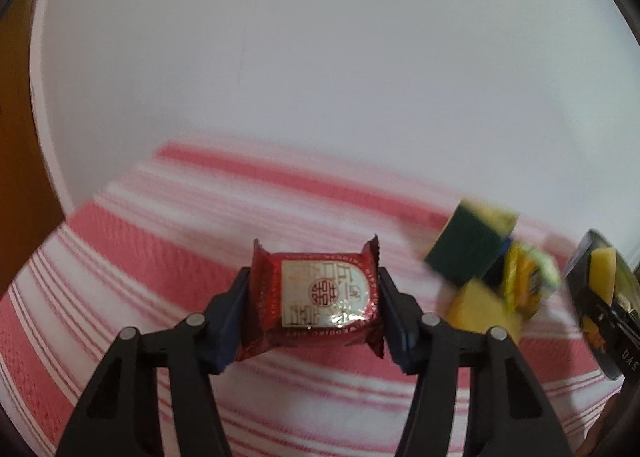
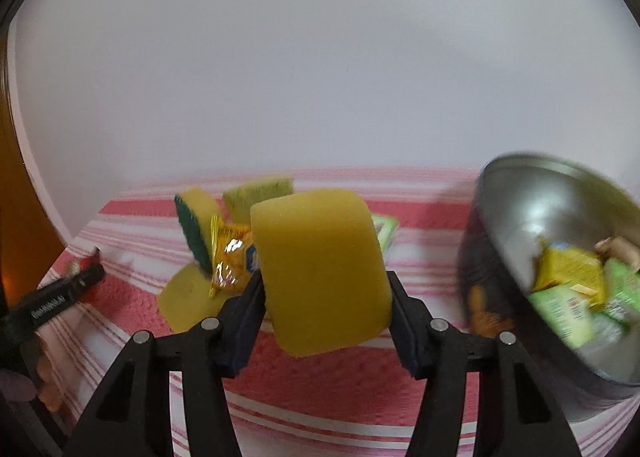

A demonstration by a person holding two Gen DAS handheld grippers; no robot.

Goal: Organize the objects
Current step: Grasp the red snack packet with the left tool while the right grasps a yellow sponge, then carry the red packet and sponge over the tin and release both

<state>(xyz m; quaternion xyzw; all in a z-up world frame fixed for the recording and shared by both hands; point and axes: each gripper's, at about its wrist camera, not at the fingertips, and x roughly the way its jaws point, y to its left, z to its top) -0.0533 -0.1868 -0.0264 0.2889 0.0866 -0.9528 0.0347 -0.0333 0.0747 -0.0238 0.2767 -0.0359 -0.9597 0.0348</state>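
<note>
The left gripper (image 1: 314,299) is grasping a red foil snack packet (image 1: 320,299) between its jaws; the packet is showing a cream label with a round red emblem, and its 2 crimped ends are sticking out past the jaws. It is hanging a little above the surface (image 1: 160,257), which is covered with a pink and white striped cloth. The right gripper (image 2: 326,297) is clenching a yellow sponge (image 2: 324,269), thick and rounded at the corners, tilted between the jaws. Behind it, more sponges with green backs (image 2: 196,225) and an orange wrapper (image 2: 232,261) are lying in a pile. At the right, a metal bowl (image 2: 516,201) is holding small packets.
</note>
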